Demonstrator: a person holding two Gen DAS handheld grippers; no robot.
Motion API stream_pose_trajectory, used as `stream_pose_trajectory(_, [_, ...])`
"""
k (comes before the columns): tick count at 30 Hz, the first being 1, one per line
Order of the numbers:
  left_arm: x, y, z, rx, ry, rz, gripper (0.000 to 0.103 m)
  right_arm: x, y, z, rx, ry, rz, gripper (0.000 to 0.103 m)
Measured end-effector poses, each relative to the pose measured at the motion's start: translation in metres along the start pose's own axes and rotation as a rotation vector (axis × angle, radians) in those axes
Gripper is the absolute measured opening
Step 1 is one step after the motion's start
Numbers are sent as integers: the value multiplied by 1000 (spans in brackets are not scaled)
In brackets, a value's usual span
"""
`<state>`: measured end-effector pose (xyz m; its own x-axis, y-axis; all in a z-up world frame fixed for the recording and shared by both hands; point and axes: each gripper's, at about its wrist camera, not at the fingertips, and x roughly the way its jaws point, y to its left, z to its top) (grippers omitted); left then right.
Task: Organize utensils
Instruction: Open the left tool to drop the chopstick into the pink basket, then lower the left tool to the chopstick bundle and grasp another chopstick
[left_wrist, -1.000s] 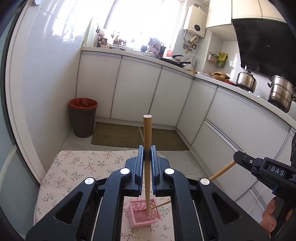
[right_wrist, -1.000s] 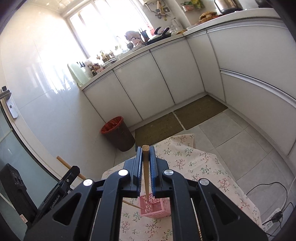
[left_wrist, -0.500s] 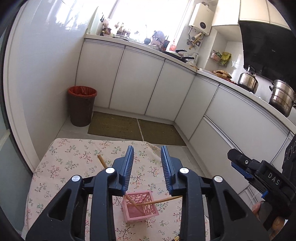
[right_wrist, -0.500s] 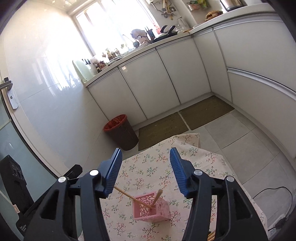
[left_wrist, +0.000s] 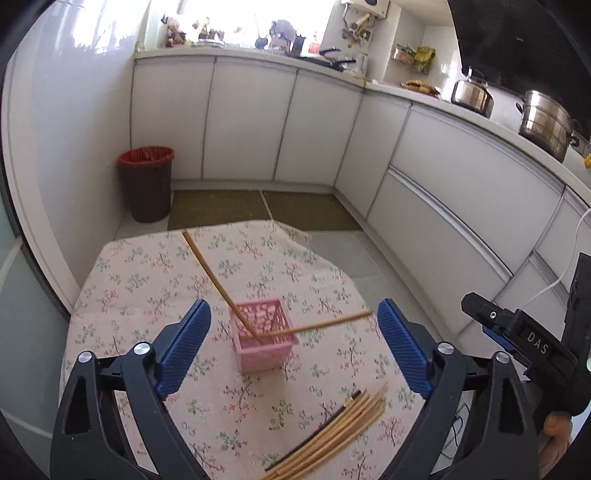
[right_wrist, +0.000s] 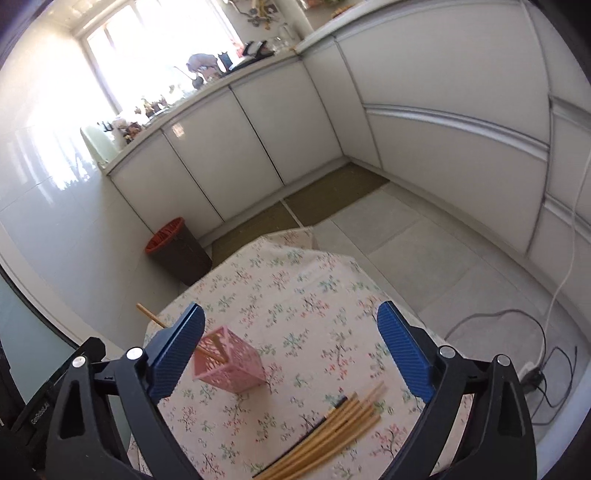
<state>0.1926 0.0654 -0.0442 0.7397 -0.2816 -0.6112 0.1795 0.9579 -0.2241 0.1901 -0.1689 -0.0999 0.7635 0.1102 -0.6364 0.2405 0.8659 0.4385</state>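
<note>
While both grippers are hanging spread wide over the floral tablecloth (left_wrist: 280, 273), two chopsticks are leaning in the pink basket (left_wrist: 264, 341).

Standing by, I am seeing the left wrist view taking in the stove side, with a steel stockpot (left_wrist: 546, 123) and kettle (left_wrist: 472, 96), plus the right gripper (left_wrist: 517, 338) off to the side with a bit of the person's hand (left_wrist: 554, 439) under it; the right wrist view is showing instead a cable (right_wrist: 517, 332) trailing over the floor tiles. Both are catching the bin (left_wrist: 147, 184) by the cabinets. The left gripper (left_wrist: 293, 352) is hovering above the basket, jaws fully apart and holding nothing, tilted downward; the right gripper (right_wrist: 291, 356) is likewise gaping and empty. One chopstick (left_wrist: 214, 278) is slanting away toward the far edge, the other (left_wrist: 325, 325) toward the right. A loose bundle of chopsticks (right_wrist: 332, 439) is lying flat on the cloth, near the basket.
</note>
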Motion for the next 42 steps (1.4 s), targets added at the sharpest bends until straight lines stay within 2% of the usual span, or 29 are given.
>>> stream_pose_trajectory(5, [33, -19, -27, 103, 182, -16, 94, 8, -45, -16, 89, 128, -62, 96])
stream_pose_trajectory(10, [63, -47, -55, 231, 331, -35, 95, 5, -65, -33, 110, 192, -101, 96])
stream_pose_trajectory(14, [84, -71, -73, 319, 416, -45, 96, -1, -81, -44, 157, 227, -114, 96])
stream_pose_trajectory(18, [111, -96, -89, 398, 488, -40, 96, -11, -105, -52, 236, 221, -147, 96])
stream_pose_trajectory(22, [142, -122, -97, 482, 509, -34, 94, -21, -124, -51, 291, 197, -172, 96])
stream_pose_trajectory(27, [188, -153, -102, 536, 570, -99, 77, -21, -141, -51, 350, 207, -194, 96])
stream_pose_trajectory(32, [233, -162, -115, 535, 694, -114, 51, -15, -153, -53, 396, 244, -187, 96])
stream_pose_trajectory(34, [242, -161, -118, 518, 724, -127, 37, -13, -157, -54, 417, 255, -182, 96])
stream_pose_trajectory(39, [252, -164, -125, 545, 714, -119, 32, -3, -165, -60, 452, 313, -181, 96])
stream_pose_trajectory(42, [252, -163, -124, 555, 690, -101, 17, 1, -166, -63, 464, 337, -178, 96])
